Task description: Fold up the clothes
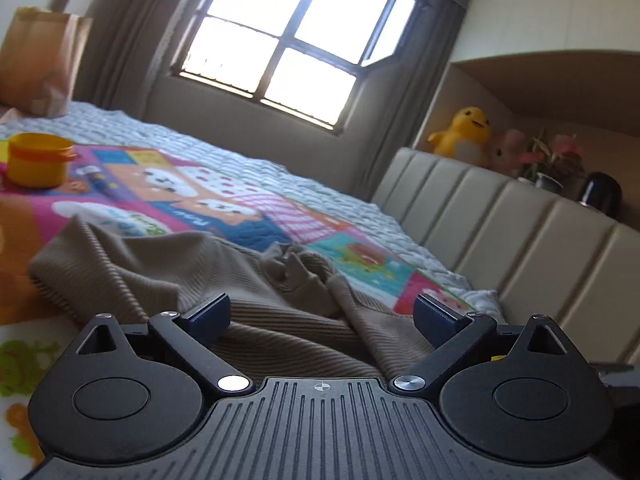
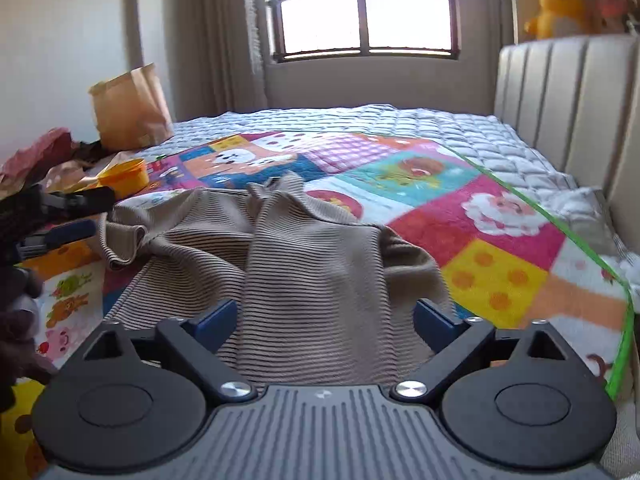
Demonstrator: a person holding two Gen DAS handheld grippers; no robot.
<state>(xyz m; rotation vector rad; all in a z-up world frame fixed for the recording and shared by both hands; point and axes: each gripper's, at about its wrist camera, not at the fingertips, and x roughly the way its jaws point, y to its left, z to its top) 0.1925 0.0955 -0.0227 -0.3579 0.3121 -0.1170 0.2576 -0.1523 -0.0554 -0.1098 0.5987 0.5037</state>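
Across the lower middle of both wrist views lies a crumpled beige ribbed knit garment (image 1: 256,280) (image 2: 304,264), spread in loose folds on a bright patchwork cartoon-print blanket (image 1: 224,200) (image 2: 480,240) that covers a pale quilted bed (image 1: 280,176) (image 2: 400,120). At the bottom of the left wrist view, the left gripper (image 1: 322,316) stands with its dark blue-padded jaws spread wide; the cloth runs up between them and over the ribbed housing edge, but neither pad presses on it. At the bottom of the right wrist view, the right gripper (image 2: 326,316) is likewise spread wide, a broad band of the striped knit passing through the gap, with the pads just beside the fabric on either side and nothing pinched. At the left edge of the right view, part of the left gripper's black frame shows near the garment's curled hem. A yellow plastic cup (image 1: 38,160) (image 2: 126,178) sits on the blanket at the left of each frame, beyond the garment, and a brown paper bag (image 1: 40,60) (image 2: 130,106) stands farther back. A cream padded headboard (image 1: 500,220) (image 2: 560,100) fills the right side, with a yellow plush duck (image 1: 464,132) (image 2: 558,8) on the shelf above it, under a bright paned window (image 1: 296,40) (image 2: 364,8).
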